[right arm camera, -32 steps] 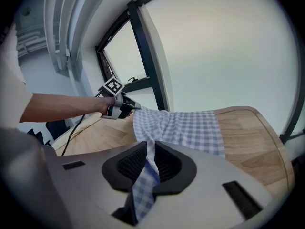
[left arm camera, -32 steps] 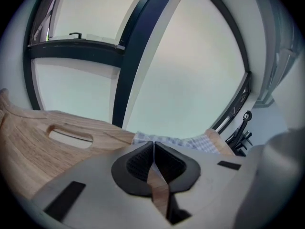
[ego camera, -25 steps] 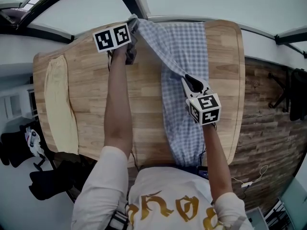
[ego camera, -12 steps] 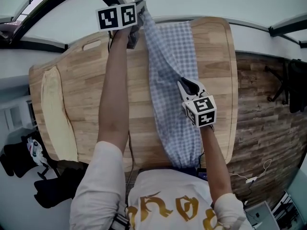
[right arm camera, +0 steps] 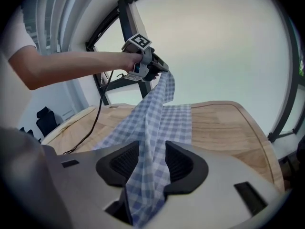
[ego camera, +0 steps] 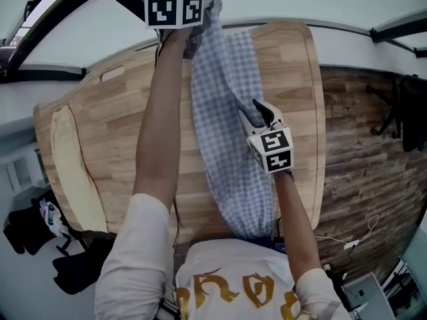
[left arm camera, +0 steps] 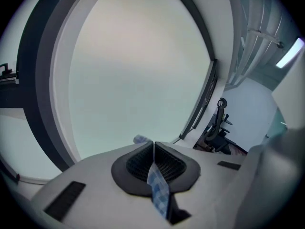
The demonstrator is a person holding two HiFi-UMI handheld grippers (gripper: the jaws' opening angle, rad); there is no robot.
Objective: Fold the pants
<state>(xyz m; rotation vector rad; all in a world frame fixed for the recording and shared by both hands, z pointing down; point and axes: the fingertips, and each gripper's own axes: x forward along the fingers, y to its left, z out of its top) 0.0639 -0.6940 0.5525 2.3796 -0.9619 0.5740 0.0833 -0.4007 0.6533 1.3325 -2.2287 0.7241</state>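
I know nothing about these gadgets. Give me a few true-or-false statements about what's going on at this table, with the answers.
1. The left gripper is clamped on an end of the checked pants. True.
2. The pants lie flat on the wooden table along their whole length. False: the far end hangs lifted above the table from the left gripper.
3. A pale yellow cloth lies along the table's left side in the head view. True.
4. Nothing is between the jaws of the right gripper. False: the pants run between its jaws, which are opening.
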